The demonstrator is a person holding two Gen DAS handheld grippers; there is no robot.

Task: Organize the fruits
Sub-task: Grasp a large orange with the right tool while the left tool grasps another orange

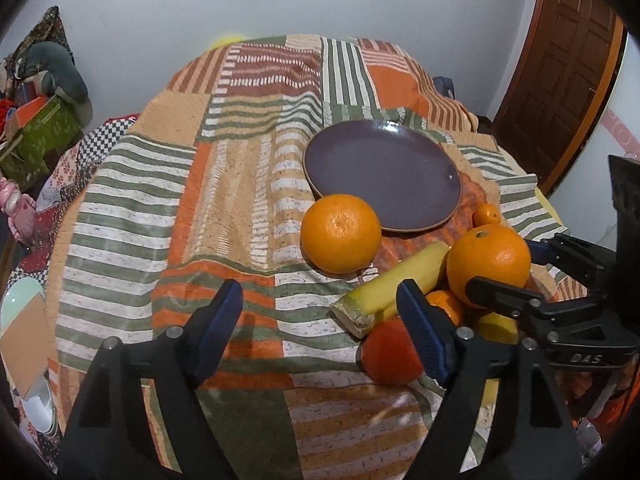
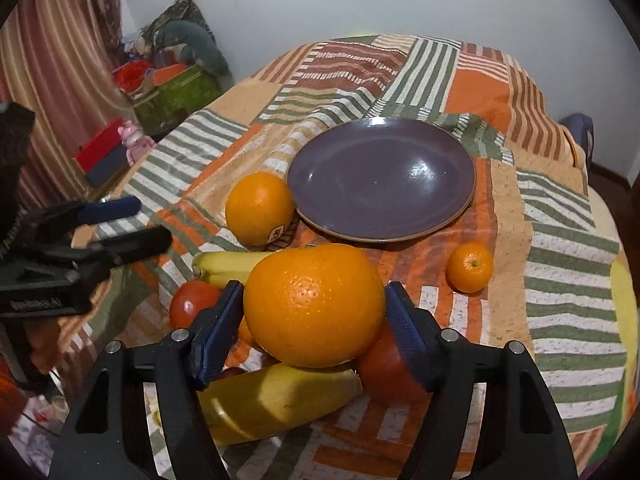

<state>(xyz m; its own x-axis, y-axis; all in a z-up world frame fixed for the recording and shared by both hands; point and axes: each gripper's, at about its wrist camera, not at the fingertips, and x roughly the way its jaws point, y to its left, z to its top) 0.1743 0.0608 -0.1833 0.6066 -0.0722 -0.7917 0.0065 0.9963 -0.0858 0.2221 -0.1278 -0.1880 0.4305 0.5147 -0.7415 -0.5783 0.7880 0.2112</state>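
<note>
A large orange sits between the blue pads of the right tongs, atop a pile of fruit at the near edge of a worktop covered by a striped patchwork cloth. Both pads appear to touch the orange's sides, so the right tongs seem to be pinching it, though how firmly cannot be told. Under and around it lie a yellow banana, two red tomatoes, and a second banana behind on the left. A second large orange rests farther off, just beside the left rim of an empty purple plate, and a small mandarin lies apart on the right. The left tongs hover spread and empty, near the pile's left side, one finger in front of a tomato. Judging from this, the round, smooth orange could slip from the narrow pads if lifted quickly, and pulling it off the heap may set the fruit beneath rolling toward the near edge. The soft, rumpled cloth could also tilt the plate.
</note>
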